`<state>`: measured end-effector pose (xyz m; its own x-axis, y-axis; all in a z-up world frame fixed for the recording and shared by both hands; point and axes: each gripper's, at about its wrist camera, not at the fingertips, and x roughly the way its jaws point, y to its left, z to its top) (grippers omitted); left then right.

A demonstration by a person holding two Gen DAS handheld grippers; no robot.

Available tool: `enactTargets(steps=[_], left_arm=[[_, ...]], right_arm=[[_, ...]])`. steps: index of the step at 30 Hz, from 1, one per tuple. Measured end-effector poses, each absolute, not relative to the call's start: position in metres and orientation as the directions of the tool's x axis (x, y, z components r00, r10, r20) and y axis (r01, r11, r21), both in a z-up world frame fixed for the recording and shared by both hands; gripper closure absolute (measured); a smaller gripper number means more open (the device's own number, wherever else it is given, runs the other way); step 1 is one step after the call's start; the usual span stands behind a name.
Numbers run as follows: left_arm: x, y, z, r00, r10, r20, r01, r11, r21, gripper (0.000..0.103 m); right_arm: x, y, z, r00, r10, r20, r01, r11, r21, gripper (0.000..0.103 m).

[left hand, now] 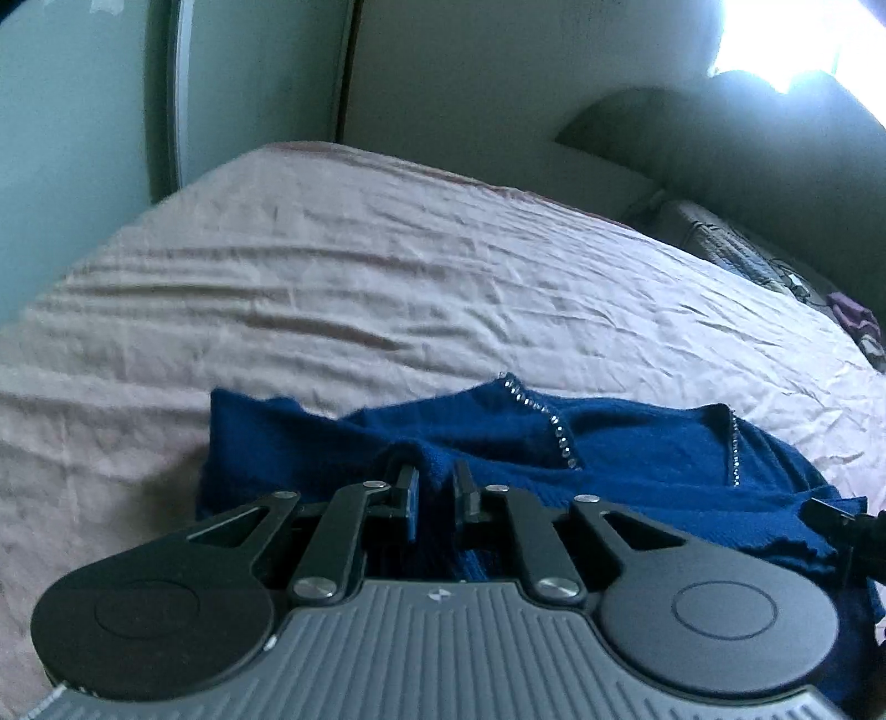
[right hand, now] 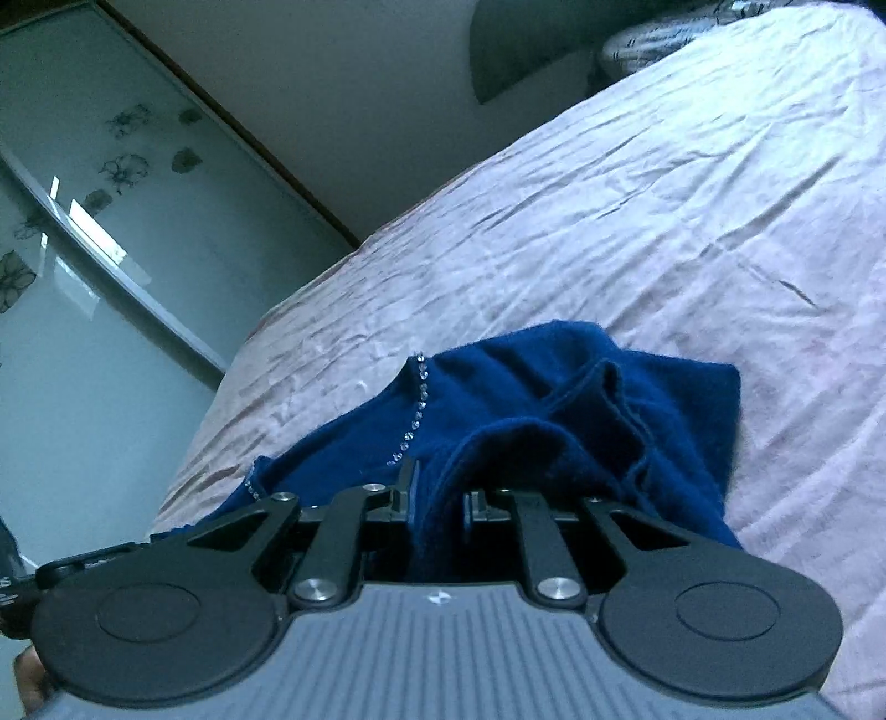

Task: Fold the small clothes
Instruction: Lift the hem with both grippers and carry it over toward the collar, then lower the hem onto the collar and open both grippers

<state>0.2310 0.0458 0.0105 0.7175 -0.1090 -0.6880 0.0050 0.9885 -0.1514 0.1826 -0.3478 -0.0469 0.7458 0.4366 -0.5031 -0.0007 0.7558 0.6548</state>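
A dark blue knit top (left hand: 637, 443) is spread across a wrinkled pale pink bedsheet (left hand: 387, 288), its long axis running left to right, its rhinestone-trimmed neckline (left hand: 559, 429) turned toward the far edge. A bunched fold is pinched in the nearly closed left gripper (left hand: 437, 487). Another soft fold is clamped in the right gripper (right hand: 440, 498).

You're in a home bedroom: a wide bed (left hand: 387, 288) w/ wrinkled pink sheet, padded headboard (left hand: 747, 144) by a bright window (left hand: 803, 39), pillow (right hand: 653, 39) at the top, and frosted wardrobe doors (right hand: 99, 183) w/ flower print alongside.
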Motion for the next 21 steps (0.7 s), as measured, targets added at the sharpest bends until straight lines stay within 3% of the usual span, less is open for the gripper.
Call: enactTargets(steps=[3,7,8,12,13,14,15,17,20,21], left_arm=[[0.225,0.05,0.013,0.725,-0.122,-0.678,0.016,0.987,-0.161,0.078],[0.211,0.054,0.018,0.73,-0.138,-0.669,0.025,0.984,-0.175,0.053],[0.206,0.056,0.019,0.732,-0.144,-0.666,0.027,0.983,-0.184,0.047],[0.195,0.064,0.021,0.721,-0.187,-0.667,0.027,0.97,-0.243,0.044],[0.194,0.066,0.02,0.713,-0.203,-0.67,0.025,0.964,-0.266,0.044],[0.193,0.067,0.019,0.703,-0.224,-0.675,0.028,0.957,-0.288,0.047],[0.193,0.068,0.017,0.691,-0.243,-0.68,0.032,0.951,-0.307,0.048],[0.193,0.065,0.014,0.666,-0.278,-0.692,0.05,0.943,-0.33,0.068],[0.196,0.061,0.009,0.643,-0.303,-0.703,0.064,0.937,-0.344,0.09],[0.197,0.061,0.008,0.644,-0.297,-0.705,0.058,0.938,-0.342,0.093]], right_arm=[[0.183,-0.351,-0.047,0.733,0.463,-0.498,-0.009,0.739,0.674,0.088],[0.177,-0.358,-0.047,0.725,0.49,-0.484,0.001,0.703,0.712,0.086],[0.174,-0.359,-0.047,0.724,0.496,-0.48,-0.001,0.696,0.718,0.082],[0.163,-0.363,-0.045,0.712,0.535,-0.455,-0.018,0.661,0.75,0.064],[0.16,-0.363,-0.045,0.71,0.543,-0.448,-0.024,0.655,0.755,0.052],[0.157,-0.363,-0.043,0.71,0.545,-0.445,-0.031,0.656,0.754,0.04],[0.155,-0.362,-0.041,0.71,0.544,-0.447,-0.039,0.664,0.746,0.037],[0.15,-0.357,-0.036,0.701,0.537,-0.469,-0.056,0.697,0.715,0.036],[0.147,-0.351,-0.032,0.673,0.562,-0.481,-0.1,0.713,0.694,0.035],[0.147,-0.35,-0.032,0.66,0.582,-0.475,-0.112,0.701,0.704,0.035]])
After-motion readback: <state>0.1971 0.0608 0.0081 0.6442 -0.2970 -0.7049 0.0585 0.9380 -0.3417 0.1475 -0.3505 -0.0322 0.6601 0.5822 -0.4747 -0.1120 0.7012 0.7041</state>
